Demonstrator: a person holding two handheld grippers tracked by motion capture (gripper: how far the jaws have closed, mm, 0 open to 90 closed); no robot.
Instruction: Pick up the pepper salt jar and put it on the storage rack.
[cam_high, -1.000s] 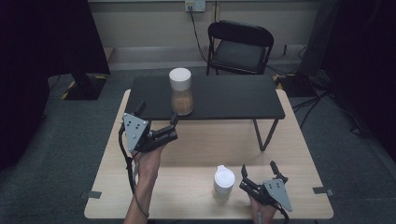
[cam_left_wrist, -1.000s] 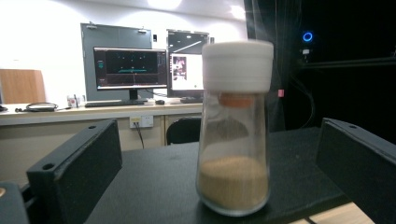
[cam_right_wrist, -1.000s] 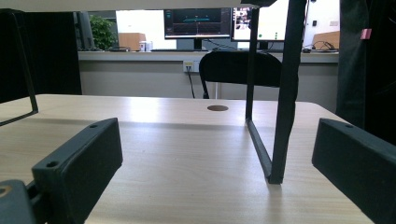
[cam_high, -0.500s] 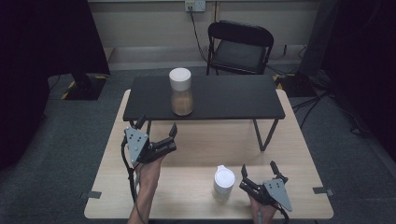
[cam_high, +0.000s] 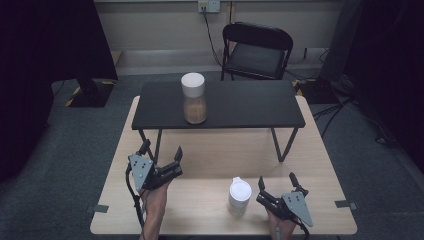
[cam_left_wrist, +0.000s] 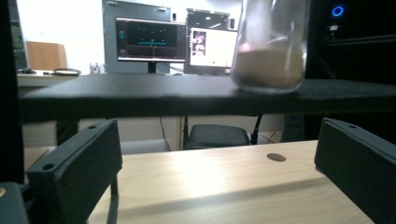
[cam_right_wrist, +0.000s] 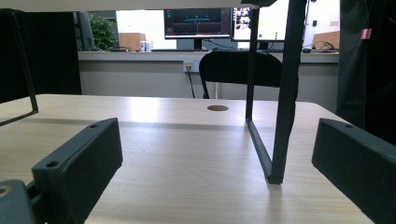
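Observation:
A clear jar (cam_high: 194, 104) with a white lid and brown contents stands on the black raised shelf (cam_high: 240, 105). In the left gripper view the jar (cam_left_wrist: 271, 46) rises above the shelf's edge (cam_left_wrist: 140, 95), ahead and to the right. A second white-lidded jar (cam_high: 239, 196) stands on the wooden table (cam_high: 220, 150) near its front edge. My left gripper (cam_high: 162, 150) hovers open in front of the shelf's left legs, nothing between its jaws. My right gripper (cam_high: 276, 181) rests open just right of the second jar, apart from it.
The shelf's thin black legs (cam_right_wrist: 280, 93) stand on the table ahead of my right gripper. A black folding chair (cam_high: 257, 50) sits behind the table. Monitors (cam_left_wrist: 152, 39) and a desk are in the background. Bare tabletop (cam_right_wrist: 187, 149) lies between the grippers and the shelf.
My left gripper has drawn back from the shelf toward the table's near edge and dropped lower, still open. The right gripper and both jars have stayed put.

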